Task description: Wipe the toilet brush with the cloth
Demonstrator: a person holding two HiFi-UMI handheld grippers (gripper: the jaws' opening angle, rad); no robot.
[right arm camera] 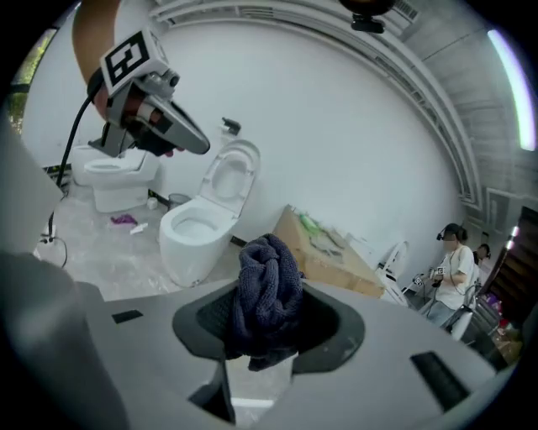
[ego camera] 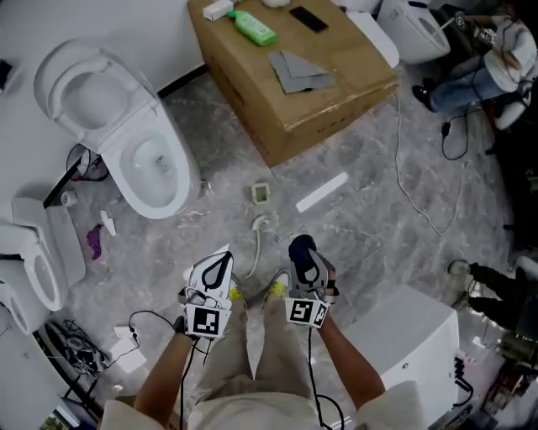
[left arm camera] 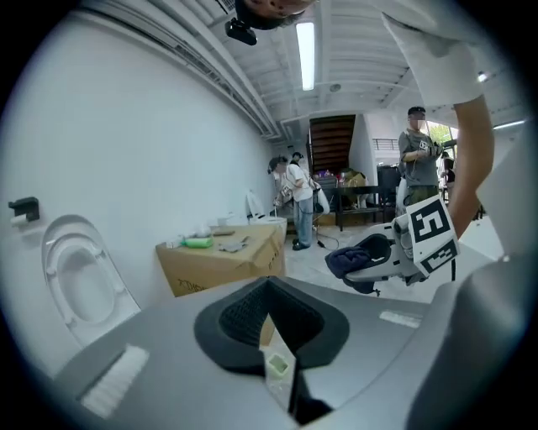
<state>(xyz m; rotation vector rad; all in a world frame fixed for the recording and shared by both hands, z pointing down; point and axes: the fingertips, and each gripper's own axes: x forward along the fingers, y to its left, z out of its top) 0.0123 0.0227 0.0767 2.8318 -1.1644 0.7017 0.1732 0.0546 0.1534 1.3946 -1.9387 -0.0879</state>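
Observation:
My right gripper point(ego camera: 303, 254) point(right arm camera: 262, 336) is shut on a bunched dark blue cloth point(right arm camera: 267, 298) point(ego camera: 301, 249), held low over the marble floor in front of my knees. Beside it on the left is my left gripper point(ego camera: 220, 267) point(left arm camera: 277, 336), its tips together and nothing held. On the floor just ahead lie a small square greenish cup point(ego camera: 261, 194) point(left arm camera: 277, 363), a thin white curved piece with a looped end point(ego camera: 256, 239) and a flat white bar point(ego camera: 322, 192). I cannot tell which of these is the toilet brush. Neither gripper touches them.
A cardboard box point(ego camera: 336, 105) ahead carries a green bottle point(ego camera: 255, 28), grey rags point(ego camera: 301, 71) and a black phone point(ego camera: 308, 18). An open white toilet point(ego camera: 139, 143) stands front left, another toilet point(ego camera: 34, 260) at the far left, a white unit point(ego camera: 412, 336) at my right. Cables point(ego camera: 420, 201) cross the floor.

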